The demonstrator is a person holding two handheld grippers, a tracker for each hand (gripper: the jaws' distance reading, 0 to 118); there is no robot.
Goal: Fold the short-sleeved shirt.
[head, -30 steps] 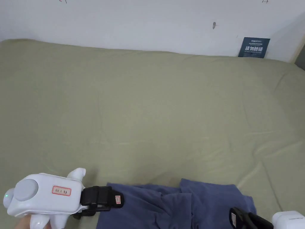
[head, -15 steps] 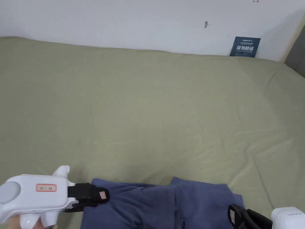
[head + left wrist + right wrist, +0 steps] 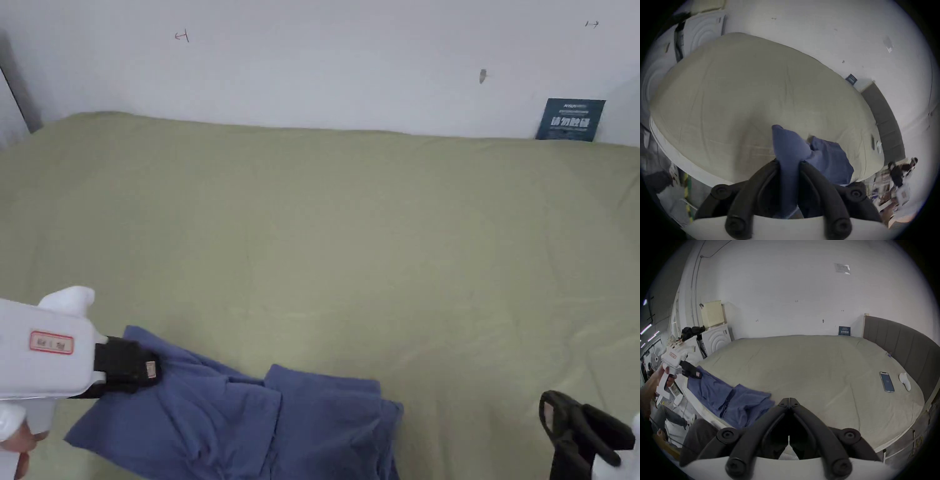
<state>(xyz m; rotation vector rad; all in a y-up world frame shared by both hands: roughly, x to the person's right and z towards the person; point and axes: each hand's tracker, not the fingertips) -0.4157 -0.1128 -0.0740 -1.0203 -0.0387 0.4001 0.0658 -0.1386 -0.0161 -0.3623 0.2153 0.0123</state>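
1. My left gripper [image 3: 140, 369] clamps the blue shirt [image 3: 250, 425], bunched at the head view's lower left on the bed [image 3: 350, 237].
2. My right gripper [image 3: 789, 400] is closed, empty.
3. Still spreading; next, right must grab the far edge.

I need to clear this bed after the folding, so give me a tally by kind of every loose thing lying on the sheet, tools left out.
Blue shirt: 1, bunched at the near edge, one end held in the left tool.
Phone: 1, flat near the headboard.
White sock: 1, beside the phone.
Total: 3
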